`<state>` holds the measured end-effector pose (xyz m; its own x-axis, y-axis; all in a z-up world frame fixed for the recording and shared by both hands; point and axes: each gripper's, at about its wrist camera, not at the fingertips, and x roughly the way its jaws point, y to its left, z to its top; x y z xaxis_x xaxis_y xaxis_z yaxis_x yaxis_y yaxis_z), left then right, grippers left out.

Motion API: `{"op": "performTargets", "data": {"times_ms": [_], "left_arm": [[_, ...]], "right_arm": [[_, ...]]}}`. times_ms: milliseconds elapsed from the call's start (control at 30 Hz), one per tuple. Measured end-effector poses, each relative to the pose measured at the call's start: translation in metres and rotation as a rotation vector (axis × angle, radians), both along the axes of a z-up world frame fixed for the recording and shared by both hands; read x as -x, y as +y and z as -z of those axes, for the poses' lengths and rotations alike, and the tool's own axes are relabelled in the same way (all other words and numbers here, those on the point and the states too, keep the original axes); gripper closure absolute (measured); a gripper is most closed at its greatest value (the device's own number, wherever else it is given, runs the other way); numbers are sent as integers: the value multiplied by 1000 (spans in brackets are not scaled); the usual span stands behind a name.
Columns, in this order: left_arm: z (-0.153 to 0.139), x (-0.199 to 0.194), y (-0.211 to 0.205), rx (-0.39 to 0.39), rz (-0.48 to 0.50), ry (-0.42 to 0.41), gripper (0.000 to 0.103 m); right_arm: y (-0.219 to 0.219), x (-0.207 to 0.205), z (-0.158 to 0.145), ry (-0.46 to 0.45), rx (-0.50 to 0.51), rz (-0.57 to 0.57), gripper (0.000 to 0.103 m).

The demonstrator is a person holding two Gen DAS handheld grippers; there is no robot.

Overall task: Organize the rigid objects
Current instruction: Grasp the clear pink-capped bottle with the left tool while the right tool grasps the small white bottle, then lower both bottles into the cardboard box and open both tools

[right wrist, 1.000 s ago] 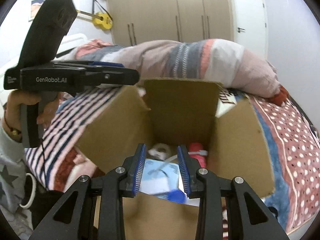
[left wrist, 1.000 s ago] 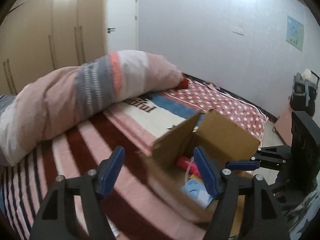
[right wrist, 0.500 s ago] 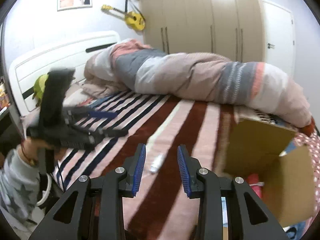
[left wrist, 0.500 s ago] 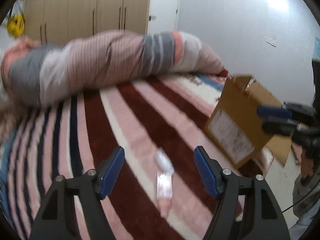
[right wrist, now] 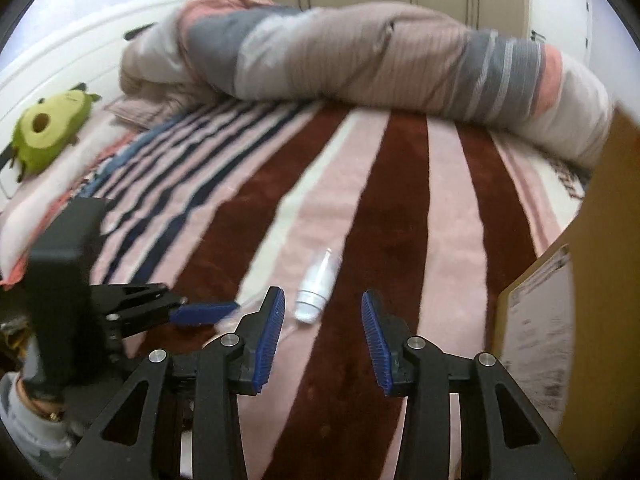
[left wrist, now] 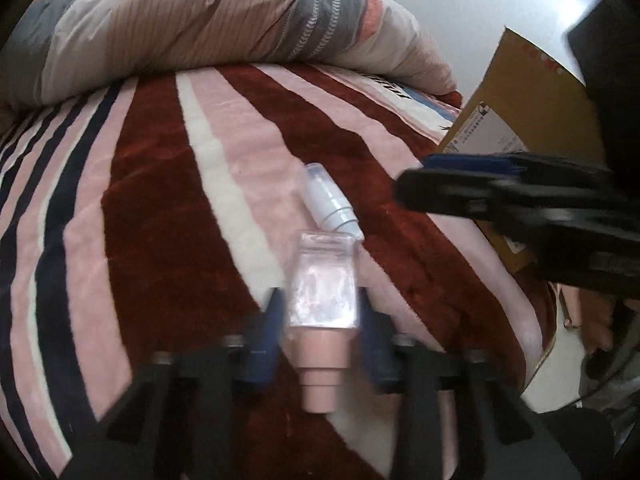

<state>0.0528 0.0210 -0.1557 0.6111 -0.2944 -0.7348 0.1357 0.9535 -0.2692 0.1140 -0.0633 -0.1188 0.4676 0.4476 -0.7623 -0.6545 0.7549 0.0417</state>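
Observation:
A clear pink bottle [left wrist: 323, 300] with a pink cap lies on the striped bed blanket. My left gripper [left wrist: 320, 320] straddles it, blue pads close on both sides; the frame is blurred and contact is unclear. A small white bottle [left wrist: 329, 203] lies just beyond it and also shows in the right wrist view [right wrist: 316, 290]. My right gripper [right wrist: 323, 334] is open and empty, hovering just short of the white bottle. The cardboard box [left wrist: 516, 120] stands at the right.
A rolled striped duvet [right wrist: 380, 56] lies across the far side of the bed. A green avocado plush [right wrist: 48, 128] sits by the headboard. The box wall [right wrist: 592, 300] is close on the right. The left gripper [right wrist: 132, 312] is at lower left.
Both grippers swung away from the box to the blanket. My left gripper came down around the pink bottle and narrowed. My right gripper opened wider near the white bottle.

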Motion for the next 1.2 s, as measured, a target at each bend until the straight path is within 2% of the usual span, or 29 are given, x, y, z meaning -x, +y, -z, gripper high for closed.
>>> {"op": "performTargets", "data": {"times_ms": [333, 367, 400, 567, 700, 900, 1033, 1200], "left_arm": [[-7, 12, 28, -47, -41, -23, 75], [-8, 12, 31, -47, -47, -24, 75], [-11, 13, 33, -54, -57, -29, 75], [-31, 23, 41, -83, -90, -65, 75], [-62, 31, 42, -98, -97, -117, 75], [-124, 42, 18, -148, -65, -218, 75], [-164, 43, -13, -171, -8, -291, 75], [-200, 30, -64, -174, 94, -352, 75]], "right_arm": [[27, -32, 44, 87, -12, -2, 67], [29, -33, 46, 83, -8, -3, 69], [33, -35, 49, 72, 9, -3, 80], [31, -29, 39, 39, -5, -13, 82], [17, -1, 2, 7, -67, -69, 82], [-14, 44, -70, -113, -149, -122, 82], [-58, 61, -115, -187, -209, -96, 82], [-116, 60, -140, -263, -233, 16, 82]]}}
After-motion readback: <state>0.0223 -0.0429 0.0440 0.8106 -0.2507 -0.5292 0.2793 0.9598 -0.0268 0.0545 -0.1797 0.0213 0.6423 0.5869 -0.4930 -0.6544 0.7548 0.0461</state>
